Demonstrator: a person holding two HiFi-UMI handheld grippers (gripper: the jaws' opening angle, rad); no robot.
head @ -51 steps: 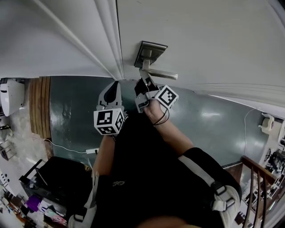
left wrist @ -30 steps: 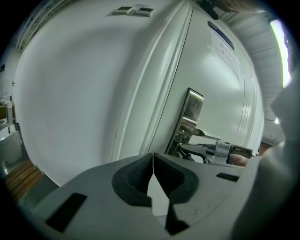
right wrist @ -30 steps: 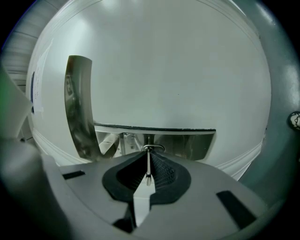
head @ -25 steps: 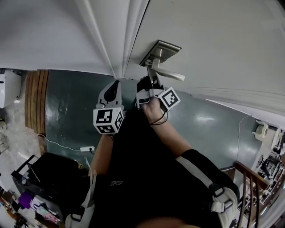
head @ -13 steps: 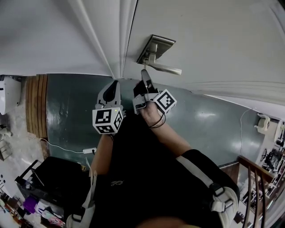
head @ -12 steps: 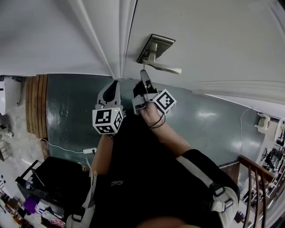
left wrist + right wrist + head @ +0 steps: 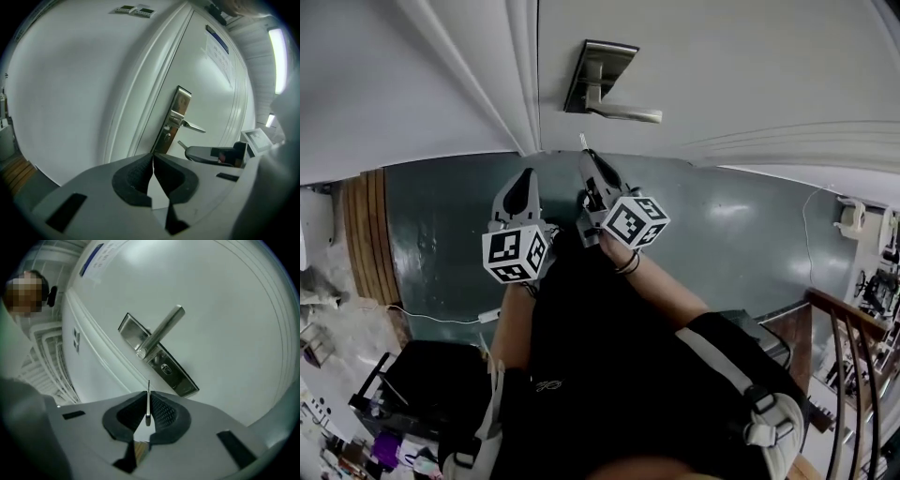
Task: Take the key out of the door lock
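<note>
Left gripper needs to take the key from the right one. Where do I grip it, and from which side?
Probably the bare blade of the key, jutting past the right gripper, which clamps its head. Open the left gripper and come from the door side, pads on the flat faces.

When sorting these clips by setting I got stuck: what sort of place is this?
Probably an indoor hallway or landing beside a stairway: a white door with a lever handle, a glossy dark green floor, and a wooden stair railing at the right edge.
</note>
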